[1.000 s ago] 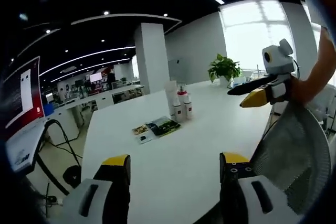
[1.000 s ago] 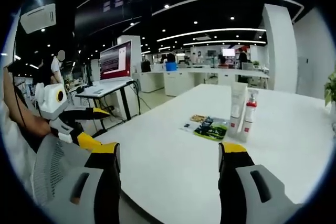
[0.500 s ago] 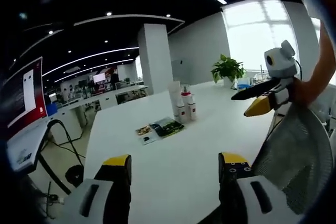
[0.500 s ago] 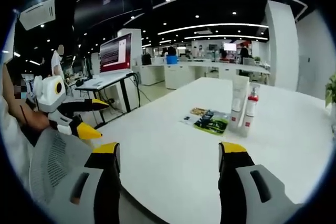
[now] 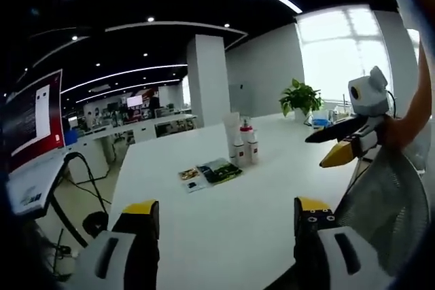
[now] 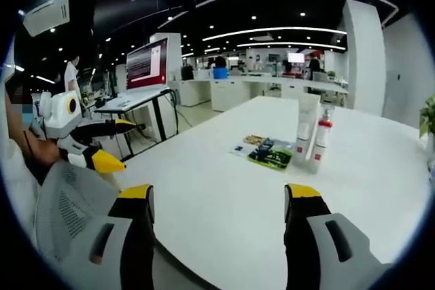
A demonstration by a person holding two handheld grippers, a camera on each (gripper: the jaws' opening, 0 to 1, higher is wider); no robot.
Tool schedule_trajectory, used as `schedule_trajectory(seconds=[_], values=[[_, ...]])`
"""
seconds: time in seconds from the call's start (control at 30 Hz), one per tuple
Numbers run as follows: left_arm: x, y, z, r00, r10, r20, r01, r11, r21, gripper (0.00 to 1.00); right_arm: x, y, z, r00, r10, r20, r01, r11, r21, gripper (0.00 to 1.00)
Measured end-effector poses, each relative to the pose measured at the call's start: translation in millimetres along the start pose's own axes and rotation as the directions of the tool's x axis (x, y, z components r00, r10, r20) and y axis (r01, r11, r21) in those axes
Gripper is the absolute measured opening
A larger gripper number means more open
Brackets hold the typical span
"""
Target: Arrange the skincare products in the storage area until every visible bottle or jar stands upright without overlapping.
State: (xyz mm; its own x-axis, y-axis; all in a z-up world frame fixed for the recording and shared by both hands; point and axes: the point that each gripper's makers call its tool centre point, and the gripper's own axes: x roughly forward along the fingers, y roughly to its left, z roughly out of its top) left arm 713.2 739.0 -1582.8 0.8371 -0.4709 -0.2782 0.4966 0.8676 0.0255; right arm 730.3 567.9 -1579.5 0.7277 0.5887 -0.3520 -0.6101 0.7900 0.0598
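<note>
1. Skincare bottles (image 5: pixel 243 147) stand upright in a small tight group far out on the white table (image 5: pixel 224 215). In the right gripper view the same group (image 6: pixel 310 142) shows a tall white tube (image 6: pixel 304 134) and, just beside it, a white bottle with a red cap (image 6: pixel 319 142).
2. Just beside the group lies a flat brochure (image 5: pixel 207 173) with dark green print; in the right gripper view I see it (image 6: pixel 266 154) to the left of the tube.
3. My left gripper (image 5: pixel 224 219) has its yellow-tipped jaws spread wide with nothing between them, over the near edge of the table and well apart from the bottles.
4. My right gripper (image 6: pixel 217 198) also has its jaws spread and holds nothing, low over the near part of the table.
5. A mesh chair back (image 5: pixel 380 215) is near my right hand, and a potted plant (image 5: pixel 300 97) stands at the far end of the table.
6. A red and white screen (image 6: pixel 146 66) stands on a desk to the left in the right gripper view.
</note>
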Motion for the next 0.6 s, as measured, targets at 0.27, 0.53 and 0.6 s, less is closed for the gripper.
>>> schedule_trajectory(seconds=[0.27,0.53,0.6], values=[[1.2,-1.0,1.5,1.0,0.001,0.004,-0.001,1.0,-0.021,0.93,-1.1,-1.4,0.5,1.0,-0.004,0.005,0.004,1.0,0.001,0.75],[1.7,-1.9,-0.3,1.0,-0.005,-0.005,0.005,1.0,-0.02,1.0,-2.0,-2.3,2.2,1.0,-0.012,0.013,0.012,1.0,-0.003,0.76],[1.4,-1.8,0.4,1.0,-0.004,-0.001,0.004,1.0,-0.016,1.0,-2.5,-2.6,3.0,1.0,-0.015,0.016,0.015,1.0,-0.003,0.75]])
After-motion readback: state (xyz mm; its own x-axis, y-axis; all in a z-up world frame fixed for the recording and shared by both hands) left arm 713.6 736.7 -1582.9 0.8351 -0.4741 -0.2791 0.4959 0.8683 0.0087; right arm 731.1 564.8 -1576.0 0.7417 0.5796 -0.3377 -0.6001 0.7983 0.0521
